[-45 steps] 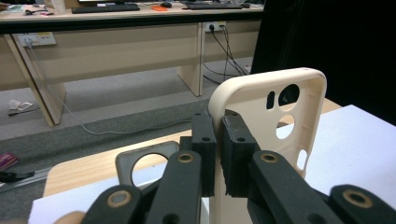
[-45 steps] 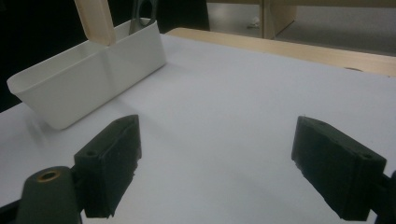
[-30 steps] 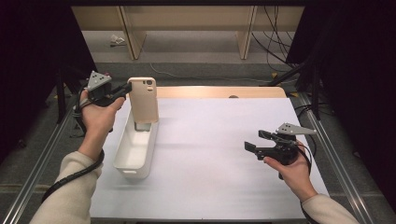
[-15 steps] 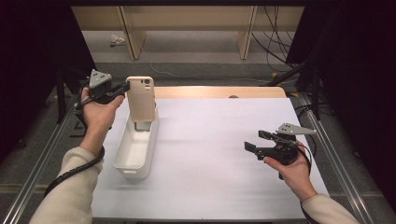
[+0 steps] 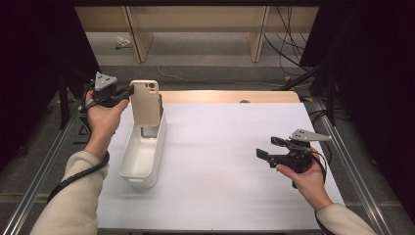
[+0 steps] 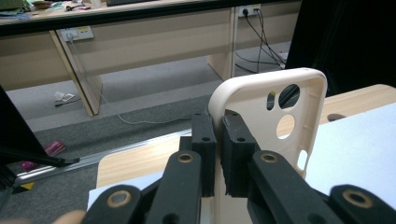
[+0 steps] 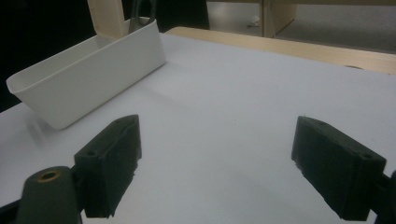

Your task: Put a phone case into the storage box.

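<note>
A white sheet [image 5: 230,161] covers the wooden table [image 5: 235,96], with grey floor, cables and pale wooden desk legs beyond its far edge. No writing is readable anywhere. At far left, the left gripper [image 5: 128,91] pinches the edge of a beige phone case [image 5: 145,103], held upright over the far end of a white bin [image 5: 142,154]. At near right, the right gripper [image 5: 269,149] hovers, jaws spread.

No legible txt or labels.
</note>
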Demonstrator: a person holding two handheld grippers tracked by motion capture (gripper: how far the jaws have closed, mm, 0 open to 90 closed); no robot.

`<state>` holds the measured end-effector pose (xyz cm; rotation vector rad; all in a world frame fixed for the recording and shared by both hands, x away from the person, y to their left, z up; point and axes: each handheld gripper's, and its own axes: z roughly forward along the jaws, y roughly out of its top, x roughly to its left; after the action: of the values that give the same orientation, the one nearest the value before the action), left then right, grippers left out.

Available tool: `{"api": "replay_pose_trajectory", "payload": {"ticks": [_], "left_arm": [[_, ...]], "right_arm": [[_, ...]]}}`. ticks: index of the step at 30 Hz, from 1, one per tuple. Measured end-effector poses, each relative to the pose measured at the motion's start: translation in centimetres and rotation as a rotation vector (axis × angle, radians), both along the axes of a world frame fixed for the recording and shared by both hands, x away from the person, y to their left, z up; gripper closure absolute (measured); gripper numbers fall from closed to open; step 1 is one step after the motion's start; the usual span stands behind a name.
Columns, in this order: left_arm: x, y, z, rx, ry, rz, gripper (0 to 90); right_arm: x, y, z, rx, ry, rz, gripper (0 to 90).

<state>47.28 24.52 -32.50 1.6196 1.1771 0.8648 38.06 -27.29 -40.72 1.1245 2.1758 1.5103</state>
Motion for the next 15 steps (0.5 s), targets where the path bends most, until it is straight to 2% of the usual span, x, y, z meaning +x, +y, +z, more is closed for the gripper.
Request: {"api": "replay_pose_trajectory", "payload": {"ticks": [15], "left_arm": [[1.0,0.3,-1.7,0.016,0.027,0.011,84.8]], "right_arm": [[0.0,0.0,0.0,0.000,-0.001,0.000,16.9]]}}
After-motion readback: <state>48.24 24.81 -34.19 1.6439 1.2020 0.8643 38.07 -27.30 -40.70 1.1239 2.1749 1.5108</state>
